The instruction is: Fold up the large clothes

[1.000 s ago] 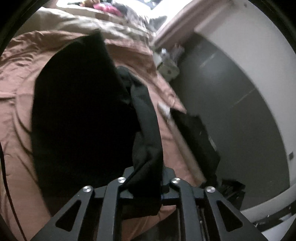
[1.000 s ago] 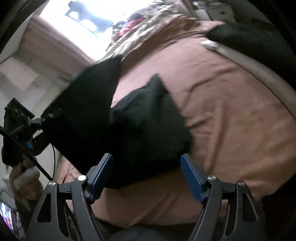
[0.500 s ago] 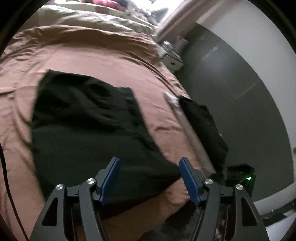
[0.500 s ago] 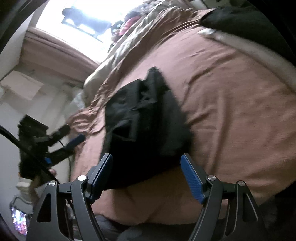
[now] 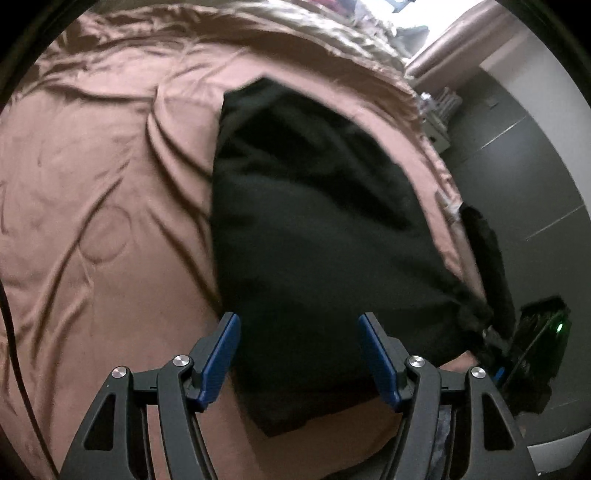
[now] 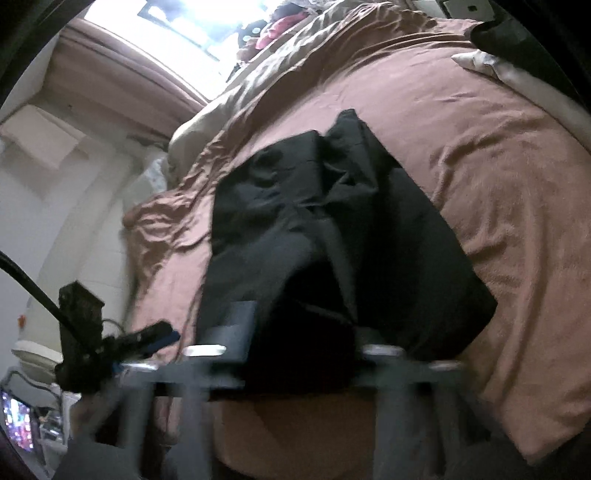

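A black garment (image 5: 314, 221) lies folded on the brown bed cover (image 5: 92, 184). My left gripper (image 5: 299, 354) hovers open over its near edge, blue pads apart, with the cloth below them and not pinched. In the right wrist view the same garment (image 6: 332, 221) is rumpled, with a fold on top. My right gripper (image 6: 306, 332) is motion-blurred; its jaws are closing on the garment's near edge, and dark cloth bunches between them. The left gripper (image 6: 110, 343) shows at the left of that view, beside the bed.
A second dark cloth (image 5: 487, 251) hangs at the bed's right edge above a black device with a green light (image 5: 546, 332). A pale pillow (image 6: 509, 70) and dark cloth lie at the far right. Beige bedding (image 6: 207, 129) and a bright window (image 6: 184, 22) are beyond.
My left gripper let go of the black cloth it held up, opened, and dropped toward the garment's near edge. The garment now lies flat. My right gripper moved in and its jaws narrowed on the cloth.
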`<state>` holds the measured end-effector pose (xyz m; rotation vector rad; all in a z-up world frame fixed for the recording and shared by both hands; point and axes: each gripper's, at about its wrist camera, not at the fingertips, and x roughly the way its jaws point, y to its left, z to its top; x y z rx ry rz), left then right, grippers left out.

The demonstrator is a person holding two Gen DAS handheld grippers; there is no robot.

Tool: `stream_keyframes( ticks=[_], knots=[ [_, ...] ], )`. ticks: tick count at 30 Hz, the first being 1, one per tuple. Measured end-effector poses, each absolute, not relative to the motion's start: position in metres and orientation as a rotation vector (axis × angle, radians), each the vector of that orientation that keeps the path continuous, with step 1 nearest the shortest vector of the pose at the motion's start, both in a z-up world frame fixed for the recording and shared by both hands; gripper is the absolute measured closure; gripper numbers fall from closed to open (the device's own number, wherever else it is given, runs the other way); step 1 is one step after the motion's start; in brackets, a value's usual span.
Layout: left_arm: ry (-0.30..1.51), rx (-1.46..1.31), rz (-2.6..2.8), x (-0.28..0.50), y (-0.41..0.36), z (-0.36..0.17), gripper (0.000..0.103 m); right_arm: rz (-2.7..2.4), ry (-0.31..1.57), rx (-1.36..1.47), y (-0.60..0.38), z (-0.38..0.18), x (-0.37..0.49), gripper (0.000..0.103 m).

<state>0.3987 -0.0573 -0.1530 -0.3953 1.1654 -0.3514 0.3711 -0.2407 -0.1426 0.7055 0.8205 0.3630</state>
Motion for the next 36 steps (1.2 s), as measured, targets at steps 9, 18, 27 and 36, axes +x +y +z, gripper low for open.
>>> stream_keyframes(
  ticks=[9, 18, 27, 36],
  knots=[
    [1.187, -0.394, -0.430, 0.394, -0.084, -0.161, 0.035, 0.346, 0.720, 0.753, -0.275, -0.136, 0.357, 0.094],
    [1.212, -0.403, -0.489, 0.390, -0.107, -0.164, 0.035, 0.299, 0.774, 0.872, -0.312, -0.180, 0.351, 0.092],
    [1.211, -0.431, -0.432, 0.382, -0.095, -0.171, 0.034, 0.236, 0.799, 0.726, -0.320, -0.156, 0.346, 0.038],
    [1.192, -0.475, -0.432, 0.375, -0.102, -0.186, 0.039, 0.335, 0.847, 0.811, -0.319, -0.184, 0.367, 0.068]
  ],
)
